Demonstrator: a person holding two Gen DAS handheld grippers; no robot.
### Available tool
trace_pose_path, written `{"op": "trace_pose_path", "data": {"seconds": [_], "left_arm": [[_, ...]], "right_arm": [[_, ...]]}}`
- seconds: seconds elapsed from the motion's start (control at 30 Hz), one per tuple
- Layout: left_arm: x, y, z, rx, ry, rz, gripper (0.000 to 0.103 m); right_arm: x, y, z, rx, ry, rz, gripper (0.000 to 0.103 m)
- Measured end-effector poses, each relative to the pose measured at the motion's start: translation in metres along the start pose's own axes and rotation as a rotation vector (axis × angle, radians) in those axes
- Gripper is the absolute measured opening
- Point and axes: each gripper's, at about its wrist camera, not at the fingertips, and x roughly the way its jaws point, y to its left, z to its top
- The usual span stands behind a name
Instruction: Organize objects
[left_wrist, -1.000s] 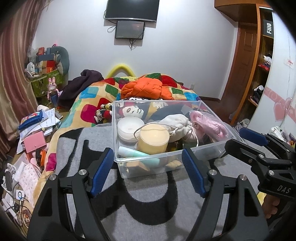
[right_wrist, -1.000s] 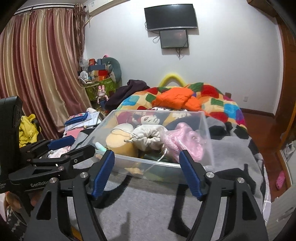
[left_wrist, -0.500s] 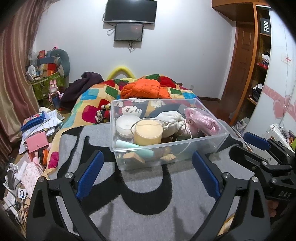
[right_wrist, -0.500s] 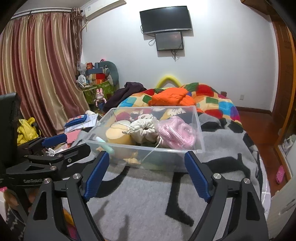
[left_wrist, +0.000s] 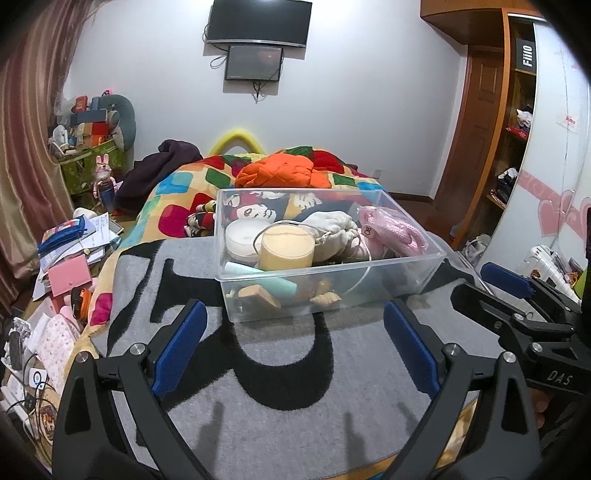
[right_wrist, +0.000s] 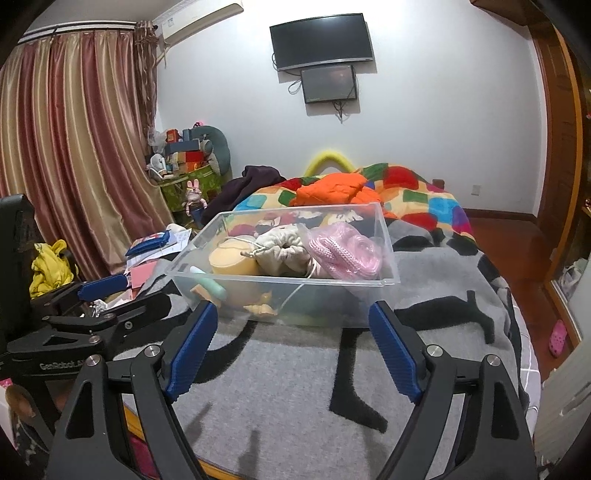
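A clear plastic bin (left_wrist: 332, 272) rests on the grey-and-black blanket (left_wrist: 295, 398). Inside it are a cream candle jar (left_wrist: 287, 247), a white round tin (left_wrist: 242, 240), a beige drawstring pouch (left_wrist: 332, 227), a pink cord coil (left_wrist: 397, 232) and a mint tube (left_wrist: 258, 276). My left gripper (left_wrist: 293, 328) stands open just short of the bin's near wall, with nothing between its blue pads. The right wrist view shows the bin (right_wrist: 280, 279) from its right corner. My right gripper (right_wrist: 291, 317) is open in front of it, empty. Each gripper appears at the edge of the other's view.
Behind the bin lie a patchwork quilt (left_wrist: 177, 188) and an orange jacket (left_wrist: 280, 171). Papers, pouches and cables crowd the floor (left_wrist: 66, 266) to the left of the bed. A curtain (right_wrist: 74, 147) hangs on the left and a wooden wardrobe (left_wrist: 480, 147) stands on the right.
Both grippers' jaws have spread wider and both have drawn back from the bin's near wall. The bin and its contents stay where they were.
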Motion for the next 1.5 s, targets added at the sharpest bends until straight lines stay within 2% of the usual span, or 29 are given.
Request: {"op": "trace_pose_path", "data": {"seconds": [1.5], "left_arm": [[-0.0033,-0.0055,-0.001,-0.001,-0.002,-0.06,0.098]], "right_arm": [[-0.0049,0.0067,-0.0007,0.002,-0.006,0.009,0.082]]}}
